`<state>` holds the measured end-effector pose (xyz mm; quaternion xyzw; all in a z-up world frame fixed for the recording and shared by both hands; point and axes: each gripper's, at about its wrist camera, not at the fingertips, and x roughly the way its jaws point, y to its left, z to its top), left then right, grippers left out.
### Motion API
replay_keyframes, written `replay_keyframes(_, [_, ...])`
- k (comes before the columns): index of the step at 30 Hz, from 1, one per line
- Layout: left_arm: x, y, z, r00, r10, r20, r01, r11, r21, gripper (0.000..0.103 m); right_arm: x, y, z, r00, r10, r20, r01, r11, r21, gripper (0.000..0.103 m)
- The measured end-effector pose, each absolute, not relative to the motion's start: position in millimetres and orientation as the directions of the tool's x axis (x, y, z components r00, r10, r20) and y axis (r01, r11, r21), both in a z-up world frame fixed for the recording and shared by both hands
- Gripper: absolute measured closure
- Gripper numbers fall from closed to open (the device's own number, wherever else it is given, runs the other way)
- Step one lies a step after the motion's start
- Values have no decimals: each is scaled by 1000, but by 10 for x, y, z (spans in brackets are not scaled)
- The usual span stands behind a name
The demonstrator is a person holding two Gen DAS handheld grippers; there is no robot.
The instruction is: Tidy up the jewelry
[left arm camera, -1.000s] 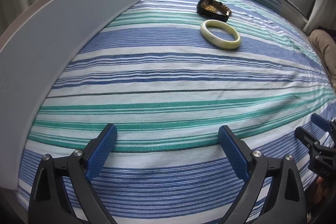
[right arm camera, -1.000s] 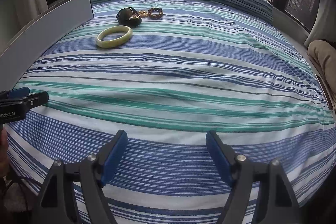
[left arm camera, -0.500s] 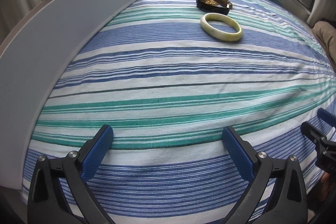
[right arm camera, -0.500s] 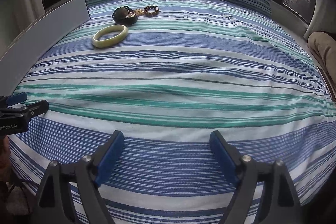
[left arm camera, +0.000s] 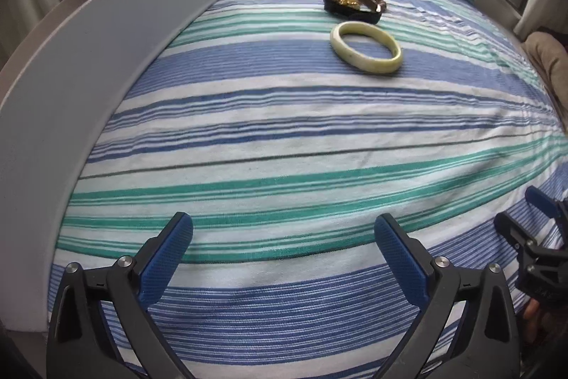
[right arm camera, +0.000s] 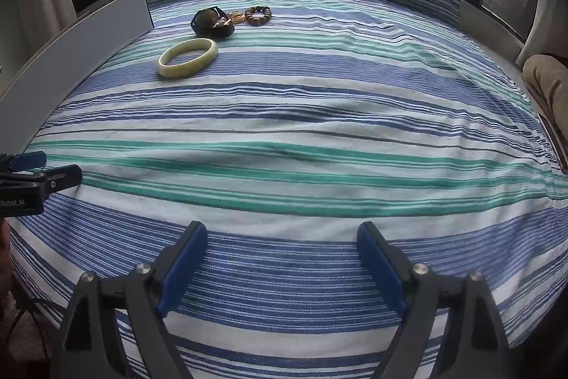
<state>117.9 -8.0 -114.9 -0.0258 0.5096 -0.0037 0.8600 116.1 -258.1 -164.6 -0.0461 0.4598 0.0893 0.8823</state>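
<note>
A pale jade bangle (left arm camera: 358, 63) (right arm camera: 183, 70) lies flat on the striped bedsheet (left arm camera: 284, 130), far ahead of both grippers. Just behind it sits a small black pouch (left arm camera: 351, 4) (right arm camera: 212, 23) with gold pieces showing in it. A brown bead bracelet (right arm camera: 258, 15) rests to the pouch's right. My left gripper (left arm camera: 282, 226) hovers open over the near part of the bed, holding nothing. My right gripper (right arm camera: 282, 231) is beside it to the right; its jaws are opening with nothing between them. Each gripper shows at the edge of the other's view, left (right arm camera: 49, 167) and right (left arm camera: 522, 214).
A long grey panel (left arm camera: 106, 77) runs along the bed's left side. A beige cushion (right arm camera: 548, 84) lies off the bed's right edge. Dark curtains frame a bright window beyond the far end. The bed's near edge is just below the grippers.
The right gripper's jaws have spread wider. The left view has tipped slightly down toward the sheet. The jewellery has not moved.
</note>
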Motion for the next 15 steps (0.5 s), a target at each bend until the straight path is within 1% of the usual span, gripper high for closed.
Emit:
replay_keyframes(4, [1477, -187, -847, 507, -154, -848, 88, 988, -127, 1, 1153, -2569, -1646, 566, 119, -816, -203, 979, 2, 13])
replay_keyframes(7, [1845, -331, -761, 489, -212, -846, 171, 974, -145, 1, 1157, -2560, -1645, 565, 119, -817, -205, 979, 2, 12])
replay_keyframes(12, [2399, -657, -903, 484, -192, -854, 253, 965, -74, 1, 1152, -2552, -1642, 568, 121, -814, -206, 979, 2, 11])
replay_keyframes(15, [2663, -805, -1059, 455, -215, -864, 288, 954, -85, 1, 1152, -2551, -1642, 568, 121, -814, -205, 979, 2, 11])
